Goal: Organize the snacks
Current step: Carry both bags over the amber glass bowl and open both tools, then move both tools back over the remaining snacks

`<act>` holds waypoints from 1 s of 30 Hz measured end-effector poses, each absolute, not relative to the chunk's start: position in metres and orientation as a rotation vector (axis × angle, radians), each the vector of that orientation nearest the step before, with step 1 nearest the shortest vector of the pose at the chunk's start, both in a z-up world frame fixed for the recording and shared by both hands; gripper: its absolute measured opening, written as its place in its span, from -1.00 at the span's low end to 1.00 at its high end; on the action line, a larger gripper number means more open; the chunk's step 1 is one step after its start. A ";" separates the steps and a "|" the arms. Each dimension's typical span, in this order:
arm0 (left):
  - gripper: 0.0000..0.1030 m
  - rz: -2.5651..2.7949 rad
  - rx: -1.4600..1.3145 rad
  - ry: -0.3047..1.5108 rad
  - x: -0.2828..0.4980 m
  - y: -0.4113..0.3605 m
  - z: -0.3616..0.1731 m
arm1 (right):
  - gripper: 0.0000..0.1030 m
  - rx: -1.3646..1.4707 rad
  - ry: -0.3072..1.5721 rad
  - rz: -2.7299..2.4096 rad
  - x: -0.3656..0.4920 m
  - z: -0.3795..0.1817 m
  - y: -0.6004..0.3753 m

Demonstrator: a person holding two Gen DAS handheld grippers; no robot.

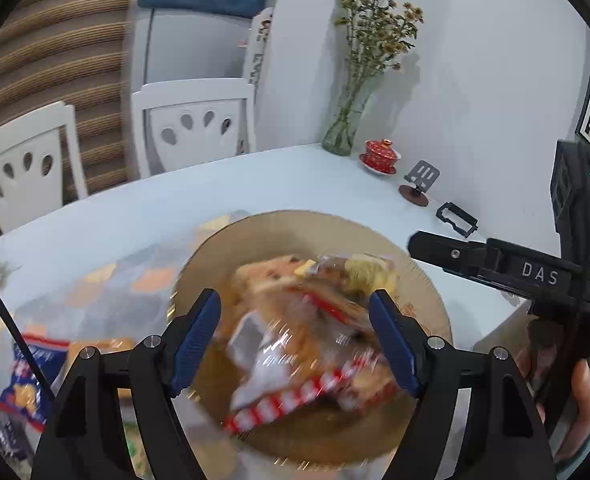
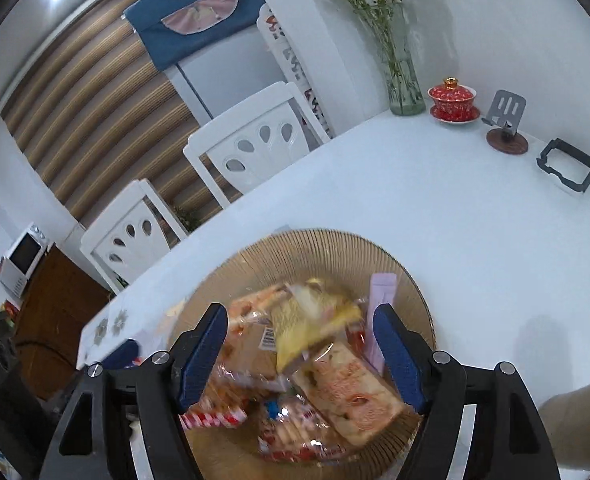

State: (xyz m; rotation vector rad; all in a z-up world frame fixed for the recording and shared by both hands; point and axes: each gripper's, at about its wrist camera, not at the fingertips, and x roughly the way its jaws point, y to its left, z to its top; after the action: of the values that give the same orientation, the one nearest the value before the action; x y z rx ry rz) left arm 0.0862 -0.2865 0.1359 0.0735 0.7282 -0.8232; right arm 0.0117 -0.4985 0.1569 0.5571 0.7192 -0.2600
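Both grippers hang over the ribbed amber plate [image 2: 411,276] on the bench; left gripper [image 1: 295,344] and right gripper [image 2: 301,354] gape empty, snack packets [image 2: 315,360] heaped directly beneath.

Setting: home dining area; white table [image 2: 435,208] against wall; two white dining chairs [image 2: 255,140]; fridge [image 1: 191,40] with blue cloth cover; microwave [image 2: 23,258] on wooden cabinet; flower vase [image 1: 345,124]; red lidded teacup [image 2: 453,98].

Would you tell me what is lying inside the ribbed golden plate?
The plate holds a pile of wrapped snack packets, including a pale pink sachet. Whatever lies beneath them is covered.
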 end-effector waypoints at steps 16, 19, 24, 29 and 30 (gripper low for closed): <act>0.46 -0.537 -0.103 0.733 0.031 -0.098 0.142 | 0.43 0.490 0.725 -0.029 -0.025 0.168 -0.402; 0.46 -0.468 -0.121 0.734 0.019 -0.065 0.137 | 0.43 0.474 0.743 0.034 -0.027 0.162 -0.371; 0.46 -0.281 -0.110 0.771 0.006 -0.020 0.103 | 0.43 0.419 0.824 0.110 -0.021 0.131 -0.323; 0.46 -0.147 -0.068 0.824 0.003 0.004 0.045 | 0.43 0.295 0.887 0.140 -0.006 0.086 -0.276; 0.46 -0.132 -0.071 0.839 0.006 0.007 0.035 | 0.43 0.267 0.892 0.145 -0.005 0.077 -0.269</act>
State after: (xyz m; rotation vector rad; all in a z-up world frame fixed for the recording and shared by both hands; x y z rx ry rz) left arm 0.0055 0.0071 0.0349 -0.0709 0.8390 -0.1320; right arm -0.0046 -0.2688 0.0772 0.2668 0.8916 0.1450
